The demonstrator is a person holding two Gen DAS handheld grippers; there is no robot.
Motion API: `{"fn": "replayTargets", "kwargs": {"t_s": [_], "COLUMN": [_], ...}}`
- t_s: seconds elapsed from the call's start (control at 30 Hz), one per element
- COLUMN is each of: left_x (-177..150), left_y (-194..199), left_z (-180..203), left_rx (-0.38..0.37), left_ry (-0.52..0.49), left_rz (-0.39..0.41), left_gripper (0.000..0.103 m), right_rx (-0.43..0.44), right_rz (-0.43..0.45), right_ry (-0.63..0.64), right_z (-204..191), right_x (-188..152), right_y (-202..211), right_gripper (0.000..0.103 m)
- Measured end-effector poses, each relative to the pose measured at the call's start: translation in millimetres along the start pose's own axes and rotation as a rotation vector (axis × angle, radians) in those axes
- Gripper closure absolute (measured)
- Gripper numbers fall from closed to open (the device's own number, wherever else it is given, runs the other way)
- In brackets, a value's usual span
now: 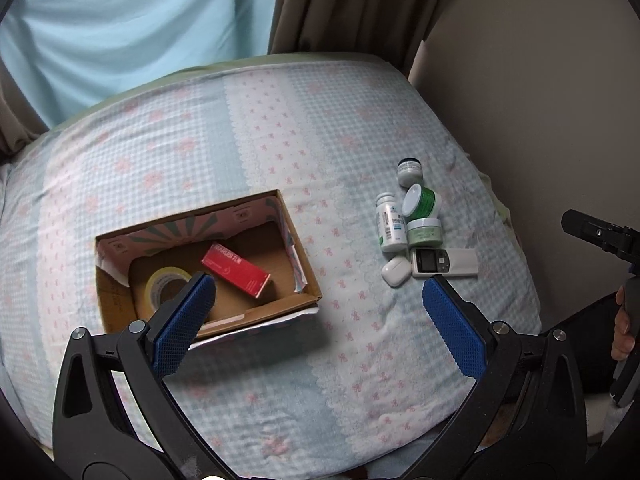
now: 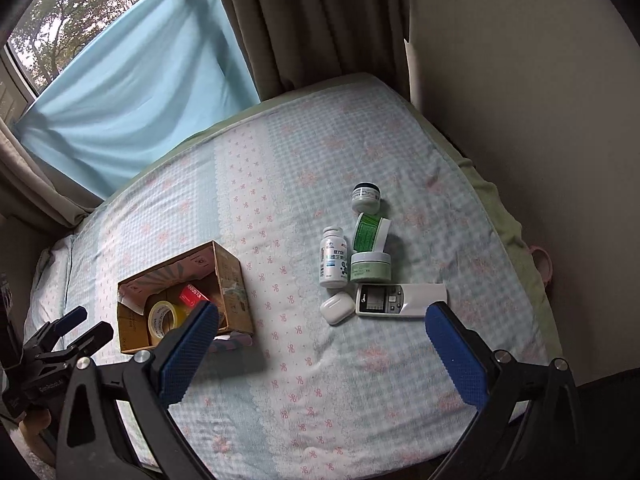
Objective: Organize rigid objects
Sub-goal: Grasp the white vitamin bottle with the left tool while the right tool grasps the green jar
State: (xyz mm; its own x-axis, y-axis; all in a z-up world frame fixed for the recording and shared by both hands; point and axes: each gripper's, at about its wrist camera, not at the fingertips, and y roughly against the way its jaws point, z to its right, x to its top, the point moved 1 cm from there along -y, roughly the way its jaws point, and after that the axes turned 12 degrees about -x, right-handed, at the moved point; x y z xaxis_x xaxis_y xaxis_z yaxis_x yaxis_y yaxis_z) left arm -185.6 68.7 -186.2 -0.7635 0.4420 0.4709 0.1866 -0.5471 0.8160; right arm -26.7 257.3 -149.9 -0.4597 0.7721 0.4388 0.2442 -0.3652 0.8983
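Observation:
An open cardboard box (image 1: 308, 276) (image 2: 236, 280) lies on the bed and holds a red carton (image 1: 236, 270) (image 2: 191, 294) and a tape roll (image 1: 166, 284) (image 2: 162, 316). To its right lie a white pill bottle (image 1: 389, 222) (image 2: 333, 258), a tilted green jar (image 1: 420, 200) (image 2: 370, 232), a pale green jar (image 1: 425, 232) (image 2: 371, 267), a small dark-lidded jar (image 1: 410, 172) (image 2: 366, 198), a white earbud case (image 1: 396, 271) (image 2: 337, 308) and a remote (image 1: 444, 262) (image 2: 400, 299). My left gripper (image 1: 318, 300) is open above the box's near edge. My right gripper (image 2: 322, 328) is open, near the remote.
The bed (image 1: 320, 380) has a blue and pink patterned sheet. A blue curtain (image 2: 132, 92) and brown drapes (image 2: 312, 20) hang behind it; a wall (image 2: 540, 100) runs along the right side.

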Motion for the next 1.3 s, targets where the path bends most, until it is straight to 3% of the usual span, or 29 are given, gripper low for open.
{"fn": "replayTargets", "kwargs": {"t_s": [0.3, 0.47, 0.73, 0.8, 1.03, 1.17, 1.3], "left_x": [40.7, 56.2, 62.9, 62.4, 60.1, 57.3, 53.7], "left_y": [-108.8, -175.4, -287.1, -308.3, -359.5, -378.3, -389.9], "left_z": [45.8, 51.0, 46.6, 43.3, 40.1, 37.0, 36.4], "left_rx": [-0.026, -0.016, -0.015, -0.016, -0.003, 0.002, -0.013], "left_ry": [-0.006, 0.013, 0.070, 0.085, 0.093, 0.116, 0.131], "left_rz": [-0.150, -0.233, -0.393, -0.423, -0.503, -0.533, -0.552], "left_gripper": [0.000, 0.001, 0.009, 0.011, 0.016, 0.021, 0.027], "right_rx": [0.054, 0.085, 0.086, 0.091, 0.075, 0.057, 0.024], "right_rz": [-0.107, -0.188, -0.332, -0.373, -0.479, -0.525, -0.558], "right_ry": [-0.068, -0.124, -0.157, -0.167, -0.199, -0.214, -0.236], "right_z": [42.6, 54.8, 55.1, 52.7, 43.7, 40.2, 39.4], "right_x": [44.8, 70.1, 93.3, 95.6, 93.3, 91.8, 89.8], "right_y": [-69.1, -119.8, -211.1, -234.8, -296.7, -317.8, -333.9], "right_gripper": [0.000, 0.000, 0.000, 0.005, 0.005, 0.017, 0.018]}}
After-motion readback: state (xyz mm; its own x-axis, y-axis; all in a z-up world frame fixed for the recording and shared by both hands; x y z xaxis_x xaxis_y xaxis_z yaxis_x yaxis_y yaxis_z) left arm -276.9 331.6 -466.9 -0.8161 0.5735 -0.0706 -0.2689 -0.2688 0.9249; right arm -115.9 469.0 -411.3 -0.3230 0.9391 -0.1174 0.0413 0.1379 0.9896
